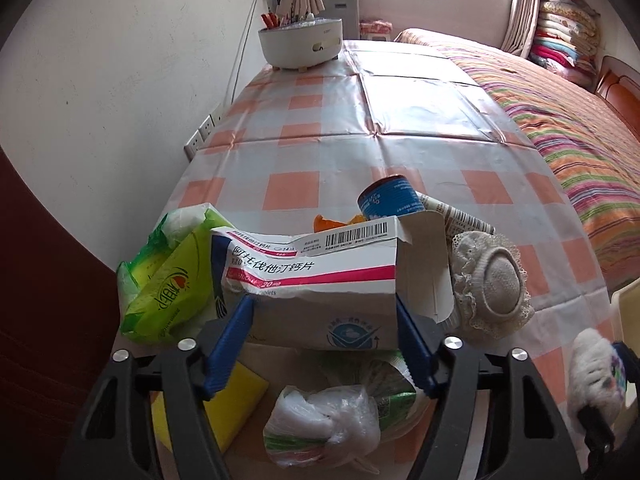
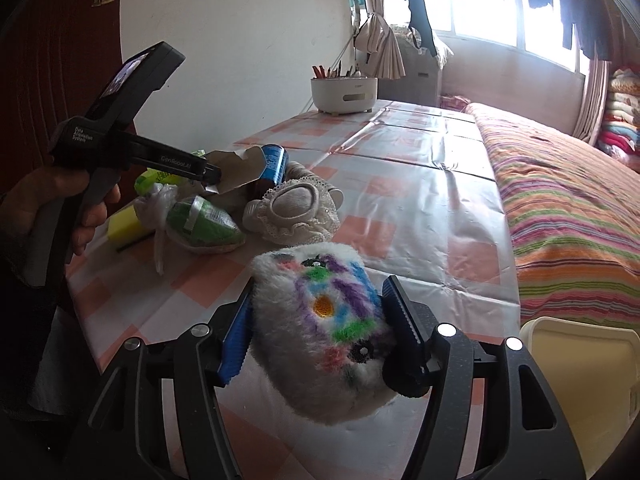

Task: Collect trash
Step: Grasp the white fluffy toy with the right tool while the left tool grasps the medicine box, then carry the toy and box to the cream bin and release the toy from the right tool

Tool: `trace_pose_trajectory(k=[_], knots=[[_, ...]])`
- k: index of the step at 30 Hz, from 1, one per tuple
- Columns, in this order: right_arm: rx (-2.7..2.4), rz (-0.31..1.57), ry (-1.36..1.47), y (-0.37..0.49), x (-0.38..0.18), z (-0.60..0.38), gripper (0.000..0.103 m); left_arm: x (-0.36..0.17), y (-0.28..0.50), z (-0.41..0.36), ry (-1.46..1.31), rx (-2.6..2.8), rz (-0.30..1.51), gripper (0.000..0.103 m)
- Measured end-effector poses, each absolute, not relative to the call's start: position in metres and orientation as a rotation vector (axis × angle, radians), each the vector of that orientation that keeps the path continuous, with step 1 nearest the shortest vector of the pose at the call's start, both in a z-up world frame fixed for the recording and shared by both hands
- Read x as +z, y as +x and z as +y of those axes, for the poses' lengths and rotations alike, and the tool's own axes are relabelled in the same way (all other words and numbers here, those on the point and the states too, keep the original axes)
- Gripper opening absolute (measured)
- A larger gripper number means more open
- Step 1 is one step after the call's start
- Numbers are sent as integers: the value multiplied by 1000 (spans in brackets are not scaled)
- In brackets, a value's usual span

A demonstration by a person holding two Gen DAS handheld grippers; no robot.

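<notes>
While the left gripper (image 1: 325,312) is pinching a torn medicine box (image 1: 308,280) among litter on the checked table (image 1: 400,152), the right gripper (image 2: 320,332) is gripping a fluffy painted toy (image 2: 320,332) beside a cream bin (image 2: 580,376).

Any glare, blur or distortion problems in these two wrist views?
Left wrist: sharp; fisheye bends the table edges, mild sheen on the plastic cloth, medicine box print legible. Right wrist: window blown out, hanging clothes silhouetted, strong glare streak on the cloth; plush toy in focus.
</notes>
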State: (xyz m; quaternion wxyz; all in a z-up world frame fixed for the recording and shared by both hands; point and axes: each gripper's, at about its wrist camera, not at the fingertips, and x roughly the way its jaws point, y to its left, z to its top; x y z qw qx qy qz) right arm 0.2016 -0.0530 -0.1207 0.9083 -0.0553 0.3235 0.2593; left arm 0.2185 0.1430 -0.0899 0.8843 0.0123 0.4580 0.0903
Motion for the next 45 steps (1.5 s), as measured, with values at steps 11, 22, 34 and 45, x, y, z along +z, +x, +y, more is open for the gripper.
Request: trace_pose_trajectory(k=[11, 22, 34, 45], knots=[[494, 642, -83, 201, -117, -61, 62, -79, 211, 153, -22, 142, 846, 4], [458, 576, -53, 197, -106, -72, 61, -42, 190, 140, -68, 70, 698, 2], [403, 519, -20, 191, -96, -95, 61, -7, 169, 113, -103, -37, 601, 2], [310, 484, 15, 178, -88, -129, 61, 2, 161, 75, -129, -180, 578, 2]])
